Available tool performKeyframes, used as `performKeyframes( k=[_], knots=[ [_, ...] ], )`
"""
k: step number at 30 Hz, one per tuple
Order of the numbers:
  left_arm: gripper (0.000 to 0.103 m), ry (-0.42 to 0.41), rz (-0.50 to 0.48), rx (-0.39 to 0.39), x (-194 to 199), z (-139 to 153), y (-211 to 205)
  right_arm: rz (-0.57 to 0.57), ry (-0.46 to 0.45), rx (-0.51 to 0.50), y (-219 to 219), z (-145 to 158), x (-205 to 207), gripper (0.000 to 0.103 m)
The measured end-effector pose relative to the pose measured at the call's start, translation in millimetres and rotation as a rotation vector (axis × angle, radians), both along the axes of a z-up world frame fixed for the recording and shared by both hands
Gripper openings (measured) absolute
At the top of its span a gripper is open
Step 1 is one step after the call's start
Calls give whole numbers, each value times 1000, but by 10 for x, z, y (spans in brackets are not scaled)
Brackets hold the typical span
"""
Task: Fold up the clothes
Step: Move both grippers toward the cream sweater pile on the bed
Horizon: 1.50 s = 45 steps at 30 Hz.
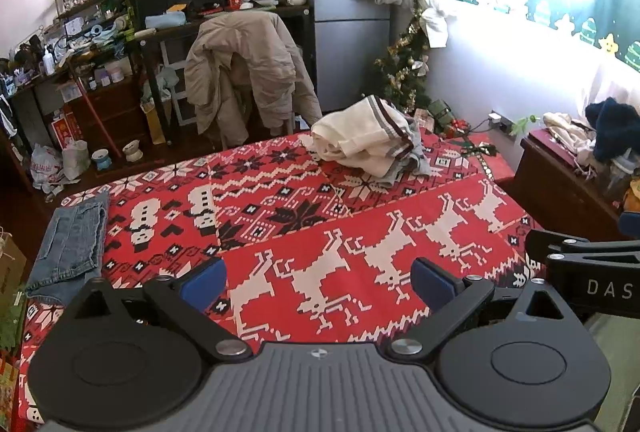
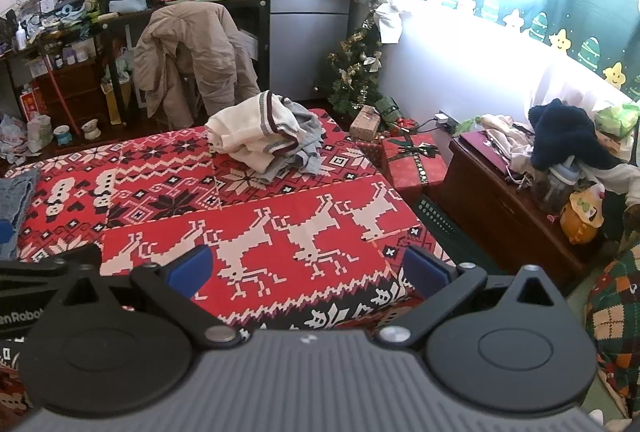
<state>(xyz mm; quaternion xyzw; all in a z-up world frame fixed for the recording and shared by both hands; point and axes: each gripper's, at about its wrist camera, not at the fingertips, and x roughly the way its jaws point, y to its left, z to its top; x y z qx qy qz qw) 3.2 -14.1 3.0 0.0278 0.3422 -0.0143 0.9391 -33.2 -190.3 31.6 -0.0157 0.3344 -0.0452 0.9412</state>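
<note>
A crumpled pile of clothes (image 1: 368,136) (image 2: 264,136), a cream top with dark and grey stripes over pale blue-grey cloth, lies at the far side of the table under a red patterned cloth (image 1: 304,232) (image 2: 240,200). Folded blue jeans (image 1: 70,244) (image 2: 14,204) rest on the table's left edge. My left gripper (image 1: 318,280) hovers open above the near reindeer band, nothing between its blue pads. My right gripper (image 2: 308,268) is open and empty too, over the near right corner. Both are well short of the pile.
A chair draped with a beige jacket (image 1: 244,72) stands behind the table. A small Christmas tree (image 2: 356,76), wrapped gift boxes (image 2: 412,160) and a cluttered wooden cabinet (image 2: 516,200) crowd the right side. Shelves (image 1: 92,32) and a fridge (image 1: 344,12) line the back.
</note>
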Motion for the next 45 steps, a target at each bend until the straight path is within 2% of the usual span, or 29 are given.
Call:
performKeyframes(
  k=[4,11,21,27,31,37,42,45],
  knots=[
    [100,-3,-24,-41,-15,-15,7,-13,14,-25,27,-36,31,102],
    [99,-10,-30,-36,-15,-54,-13,-7,8,-81,64,-86,56,102],
    [98,-54,-22,-44,65,-92,8,0,-16,6,-51,-117,116,102],
    [98,-81,6,-71,159,-191,39,-41,-8,58,-113,-191,243,102],
    [98,-82,31,-70,256,-269,64,-64,-25,-4,-119,-292,365,102],
    [98,-86,38,-71,404,-384,109,-15,-31,-90,-64,-438,514,102],
    [98,-87,21,-40,500,-421,90,23,-9,-53,-49,-516,642,102],
    [99,-63,-2,-56,585,-442,100,37,17,-34,-25,-558,738,102]
  ],
)
